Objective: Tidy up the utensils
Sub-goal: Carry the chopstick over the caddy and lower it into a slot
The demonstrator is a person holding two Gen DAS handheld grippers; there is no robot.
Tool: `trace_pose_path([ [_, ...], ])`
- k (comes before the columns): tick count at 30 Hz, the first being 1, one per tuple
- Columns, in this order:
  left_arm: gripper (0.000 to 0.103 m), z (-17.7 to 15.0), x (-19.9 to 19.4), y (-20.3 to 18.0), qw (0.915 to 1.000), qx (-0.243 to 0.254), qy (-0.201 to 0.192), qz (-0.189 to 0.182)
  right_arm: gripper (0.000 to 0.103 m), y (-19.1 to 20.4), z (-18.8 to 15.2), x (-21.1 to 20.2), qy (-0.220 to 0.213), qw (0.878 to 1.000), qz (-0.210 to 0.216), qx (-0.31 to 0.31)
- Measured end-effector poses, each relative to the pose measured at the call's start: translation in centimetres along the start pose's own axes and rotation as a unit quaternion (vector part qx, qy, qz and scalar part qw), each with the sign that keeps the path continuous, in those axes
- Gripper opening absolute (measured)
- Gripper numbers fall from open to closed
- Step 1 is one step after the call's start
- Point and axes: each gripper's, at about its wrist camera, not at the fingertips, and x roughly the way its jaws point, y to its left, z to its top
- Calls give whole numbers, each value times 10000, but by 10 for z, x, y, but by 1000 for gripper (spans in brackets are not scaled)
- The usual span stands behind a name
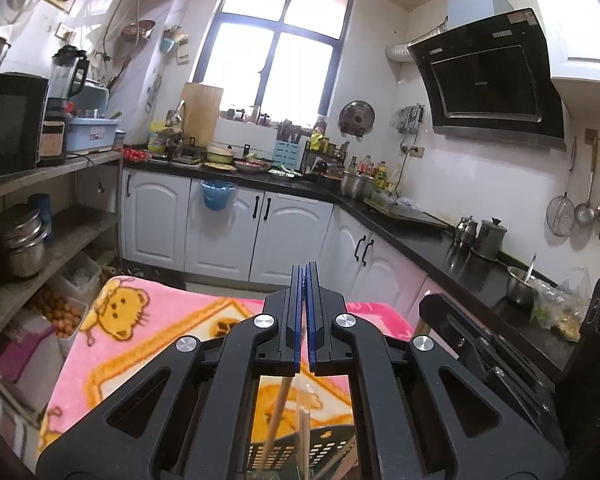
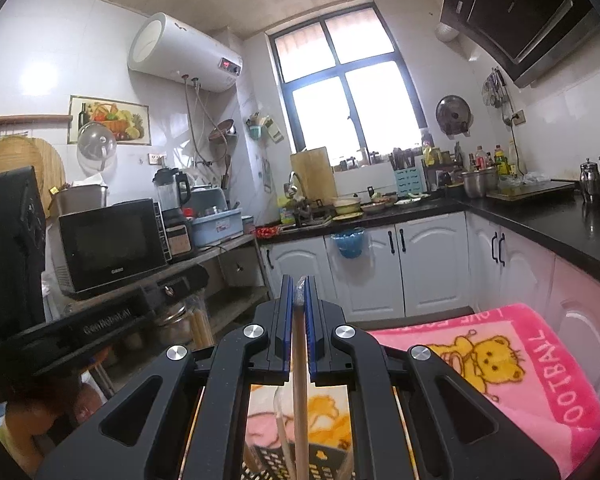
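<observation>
My left gripper (image 1: pixel 304 270) is shut with nothing between its blue pads, held above the pink bear blanket (image 1: pixel 140 340). Below it a black slotted utensil basket (image 1: pixel 292 452) holds wooden chopsticks (image 1: pixel 278 416). My right gripper (image 2: pixel 299 282) is shut on a wooden chopstick (image 2: pixel 300 392) in a clear plastic sleeve; its tip shows between the pads and its shaft runs down toward the black basket (image 2: pixel 324 460). The right gripper's body shows at the right of the left wrist view (image 1: pixel 480 344).
The blanket (image 2: pixel 520 368) covers a small table in a kitchen. White cabinets (image 1: pixel 220 224) and a black counter (image 1: pixel 440 240) run behind and to the right. A shelf with a microwave (image 2: pixel 108 240) stands at left. Ladles hang on the right wall (image 1: pixel 592 204).
</observation>
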Motion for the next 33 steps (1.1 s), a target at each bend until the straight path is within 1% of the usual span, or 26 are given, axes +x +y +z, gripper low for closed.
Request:
trace_pose_path([
  [7, 0, -13, 19, 6, 9998, 19, 153, 148, 6, -5, -16, 13, -56, 9998, -201, -40],
  [12, 0, -25, 27, 7, 9988, 205, 281, 332, 6, -9, -30, 18, 128, 9996, -230, -41],
  [16, 0, -32, 30, 10, 9980, 251, 414, 395, 7, -11, -41, 18, 273, 9993, -240, -45],
  [21, 0, -41, 31, 16, 9971, 243, 606, 398, 7, -15, -50, 11, 496, 9985, -231, 52],
  [27, 1, -51, 24, 18, 9963, 257, 742, 358, 8, -18, -58, -1, 709, 9971, -209, 162],
  [33, 1, -58, 14, 17, 9957, 272, 834, 299, 11, -18, -61, -15, 852, 9960, -221, 179],
])
